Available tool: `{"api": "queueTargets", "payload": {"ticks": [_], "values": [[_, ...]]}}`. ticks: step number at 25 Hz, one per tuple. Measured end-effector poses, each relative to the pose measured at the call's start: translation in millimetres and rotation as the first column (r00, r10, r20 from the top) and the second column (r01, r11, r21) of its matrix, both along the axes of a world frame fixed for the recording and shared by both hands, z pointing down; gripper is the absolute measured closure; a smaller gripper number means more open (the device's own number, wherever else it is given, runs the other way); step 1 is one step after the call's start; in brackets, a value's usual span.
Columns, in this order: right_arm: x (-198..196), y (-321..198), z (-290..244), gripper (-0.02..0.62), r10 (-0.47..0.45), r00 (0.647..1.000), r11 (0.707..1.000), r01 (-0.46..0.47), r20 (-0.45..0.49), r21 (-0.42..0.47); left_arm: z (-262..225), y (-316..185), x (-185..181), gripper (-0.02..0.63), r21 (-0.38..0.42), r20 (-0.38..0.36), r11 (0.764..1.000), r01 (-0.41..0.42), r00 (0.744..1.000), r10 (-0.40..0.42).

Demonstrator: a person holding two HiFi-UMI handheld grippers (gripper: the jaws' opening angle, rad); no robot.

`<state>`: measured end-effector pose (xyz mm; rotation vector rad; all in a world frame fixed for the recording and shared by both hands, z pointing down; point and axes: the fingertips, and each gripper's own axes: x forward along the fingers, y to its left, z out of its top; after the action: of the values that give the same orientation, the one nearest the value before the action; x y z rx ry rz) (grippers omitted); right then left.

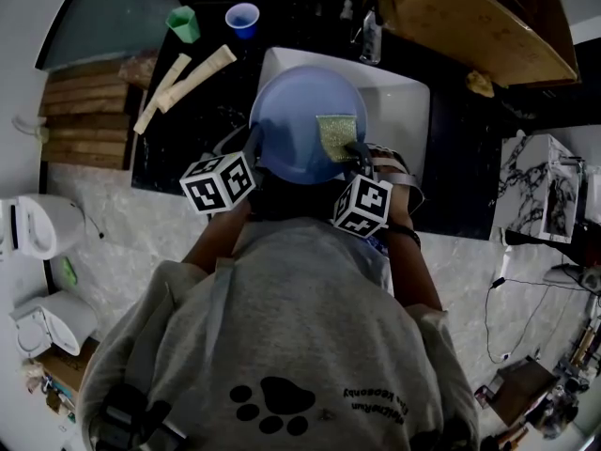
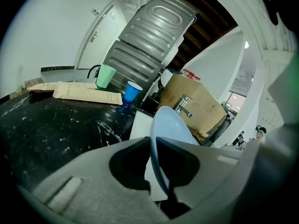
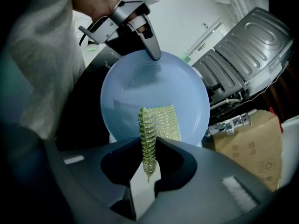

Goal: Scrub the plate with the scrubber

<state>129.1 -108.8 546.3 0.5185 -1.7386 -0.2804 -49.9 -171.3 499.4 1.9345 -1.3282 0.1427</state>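
Observation:
A pale blue plate (image 1: 296,120) is held tilted over the white sink (image 1: 399,111). My left gripper (image 1: 252,139) is shut on its near left rim; in the left gripper view the plate (image 2: 166,125) stands edge-on between the jaws of that gripper (image 2: 159,171). My right gripper (image 1: 357,153) is shut on a yellow-green mesh scrubber (image 1: 336,137), which lies against the plate's right half. In the right gripper view the scrubber (image 3: 154,129) rises from the right gripper (image 3: 148,169) onto the plate (image 3: 154,94), and the left gripper (image 3: 154,55) grips the plate's far rim.
The sink sits in a black marble counter (image 1: 197,148). On the counter to the left lie a green cup (image 1: 184,23), a blue cup (image 1: 242,19) and tan paper packets (image 1: 183,78). A faucet (image 1: 370,36) stands behind the sink, with a cardboard box (image 1: 470,22) beyond it.

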Motion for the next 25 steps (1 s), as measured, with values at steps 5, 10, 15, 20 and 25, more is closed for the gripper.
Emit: {"api": "queueTargets", "payload": {"ticks": [5, 10, 15, 20, 25], "values": [[-15, 24, -4, 0.523, 0.075, 0.994, 0.984, -0.060, 0.080, -0.170, 0, 1, -2, 0.569, 0.002, 0.002, 1.000, 0.009, 1.000, -0.009], [-33, 49, -12, 0.523, 0.104, 0.985, 0.941, -0.051, 0.141, -0.336, -1, 2, -2, 0.571, 0.009, 0.009, 1.000, 0.018, 1.000, -0.018], [-59, 76, -25, 0.523, 0.083, 0.971, 0.884, 0.032, 0.225, -0.466, -4, 2, -1, 0.574, 0.021, 0.024, 1.000, 0.020, 1.000, -0.021], [-79, 90, -37, 0.525, 0.092, 0.946, 0.845, 0.091, 0.311, -0.527, -3, 4, -1, 0.577, 0.027, 0.031, 0.999, 0.019, 0.999, -0.020], [-86, 95, -46, 0.525, 0.102, 0.929, 0.830, 0.118, 0.357, -0.545, -2, 4, -2, 0.578, 0.025, 0.038, 0.999, 0.021, 0.999, -0.022]]}}
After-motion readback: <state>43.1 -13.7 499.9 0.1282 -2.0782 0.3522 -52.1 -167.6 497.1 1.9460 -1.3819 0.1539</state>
